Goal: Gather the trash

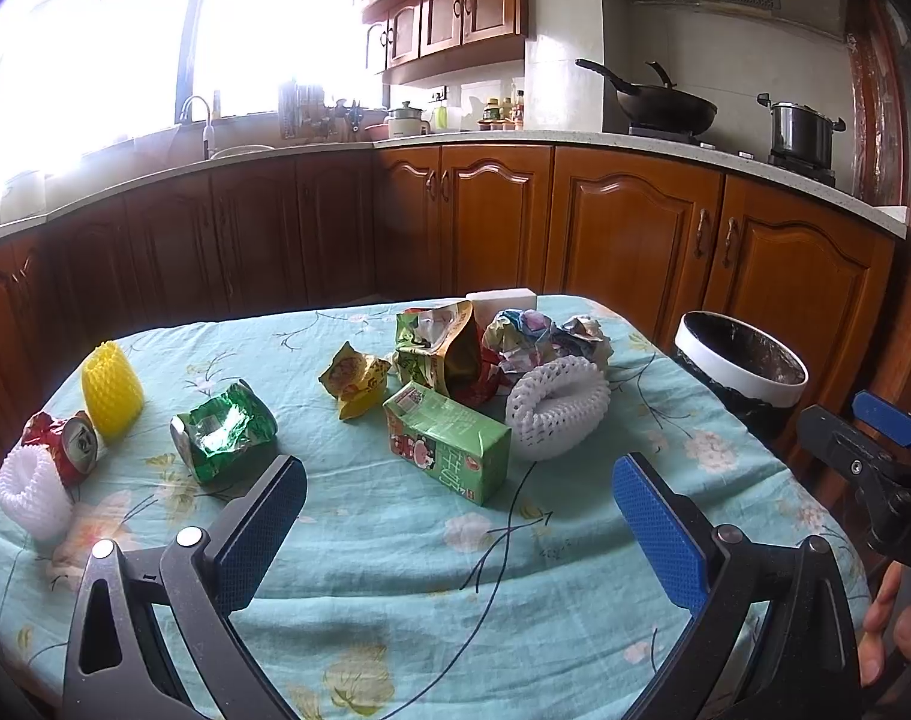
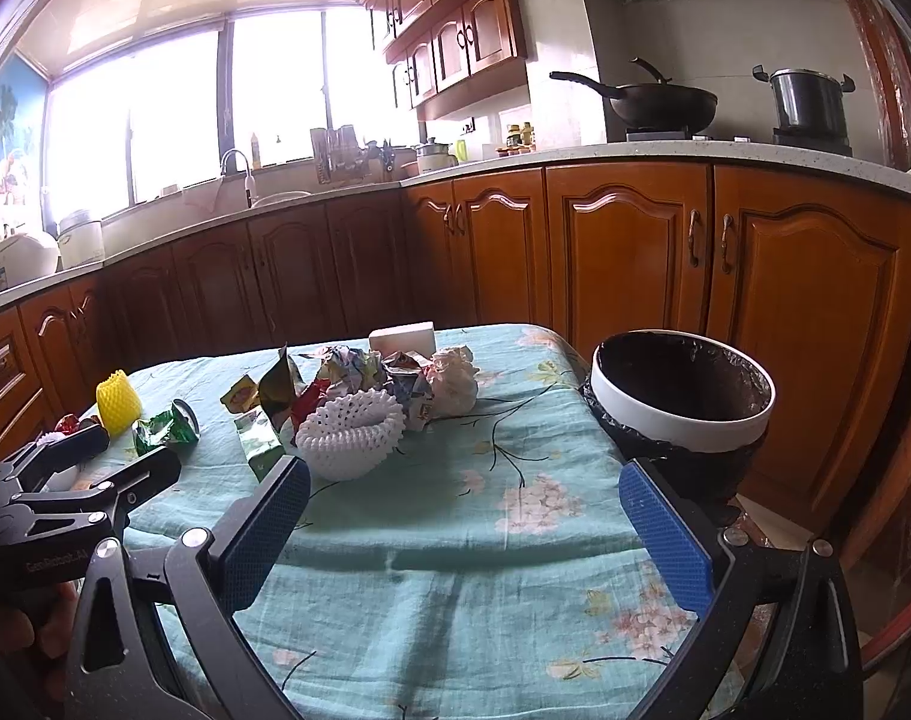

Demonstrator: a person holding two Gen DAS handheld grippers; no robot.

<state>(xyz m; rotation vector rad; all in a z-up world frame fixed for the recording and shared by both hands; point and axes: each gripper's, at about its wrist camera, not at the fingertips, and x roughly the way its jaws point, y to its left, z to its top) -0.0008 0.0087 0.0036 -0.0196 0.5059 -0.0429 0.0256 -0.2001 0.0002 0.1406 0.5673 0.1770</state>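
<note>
Trash lies on the teal floral tablecloth [image 1: 395,540]: a green drink carton [image 1: 446,441], a crushed green can [image 1: 224,429], a crushed red can [image 1: 65,441], a yellow foam net [image 1: 112,390], white foam nets [image 1: 557,408] [image 1: 32,498], a yellow wrapper [image 1: 353,378], a green snack bag [image 1: 437,348] and crumpled paper [image 1: 545,333]. The bin [image 2: 683,396], white-rimmed with a black liner, stands beside the table's right edge. My left gripper [image 1: 458,492] is open and empty, just short of the carton. My right gripper [image 2: 464,495] is open and empty over the cloth, near the bin.
A white box [image 2: 402,336] sits at the table's far edge. Wooden kitchen cabinets [image 1: 629,228] line the wall behind, with a wok [image 1: 665,102] and a pot [image 1: 800,129] on the stove. The right gripper shows at the right edge of the left wrist view [image 1: 869,450].
</note>
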